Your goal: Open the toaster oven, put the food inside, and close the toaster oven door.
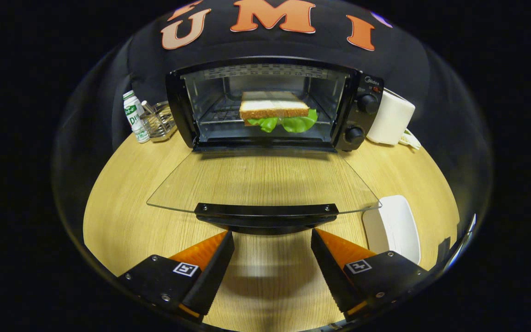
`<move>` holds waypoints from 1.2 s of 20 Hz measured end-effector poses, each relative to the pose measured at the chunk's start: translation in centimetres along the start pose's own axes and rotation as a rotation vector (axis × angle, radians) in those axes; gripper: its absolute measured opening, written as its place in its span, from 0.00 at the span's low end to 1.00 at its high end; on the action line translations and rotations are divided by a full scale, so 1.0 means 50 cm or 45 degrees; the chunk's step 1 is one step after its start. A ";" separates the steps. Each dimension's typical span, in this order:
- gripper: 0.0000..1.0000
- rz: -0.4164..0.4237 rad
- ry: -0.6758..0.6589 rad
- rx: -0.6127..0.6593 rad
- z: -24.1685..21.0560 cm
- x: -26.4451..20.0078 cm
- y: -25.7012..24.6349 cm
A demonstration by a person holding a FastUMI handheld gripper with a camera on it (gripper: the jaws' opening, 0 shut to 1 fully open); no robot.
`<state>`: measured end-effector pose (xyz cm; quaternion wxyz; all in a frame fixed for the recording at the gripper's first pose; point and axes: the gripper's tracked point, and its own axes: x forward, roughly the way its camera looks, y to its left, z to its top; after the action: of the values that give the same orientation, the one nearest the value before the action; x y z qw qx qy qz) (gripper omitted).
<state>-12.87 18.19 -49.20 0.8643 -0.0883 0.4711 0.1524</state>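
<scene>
The jaws (272,237) stood spread apart with nothing between them, low over the wooden counter (122,216), their tips just short of the dark handle (266,213) of the toaster oven's glass door (265,182). The door lay folded down flat ahead of the jaws. Beyond it the black toaster oven (272,103) stood open, with two knobs (361,119) on its right panel. Inside, on the wire rack, rested a sandwich (274,113) of white bread with green lettuce hanging from its front edge. Left of the oven stood a small white bottle (135,116) and a wire basket (159,121). A white roll (391,117) stood to the oven's right. A white plate (394,228) lay just beside the right jaw.
</scene>
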 end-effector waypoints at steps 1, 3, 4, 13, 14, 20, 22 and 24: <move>1.00 0.001 -0.014 -0.002 0.011 -0.007 0.000; 1.00 0.002 -0.049 -0.006 0.036 -0.019 -0.002; 1.00 0.001 -0.064 -0.010 0.047 -0.023 -0.003; 1.00 0.011 -0.217 0.027 0.189 -0.049 0.000; 1.00 0.014 -0.231 0.036 0.204 -0.052 0.003; 1.00 -0.004 -0.325 0.045 0.300 -0.035 0.000; 1.00 -0.013 -0.348 0.027 0.318 -0.024 0.007; 1.00 -0.003 -0.362 0.035 0.343 -0.010 0.012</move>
<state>0.18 23.76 -39.50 0.9237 -0.0546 0.3457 0.1560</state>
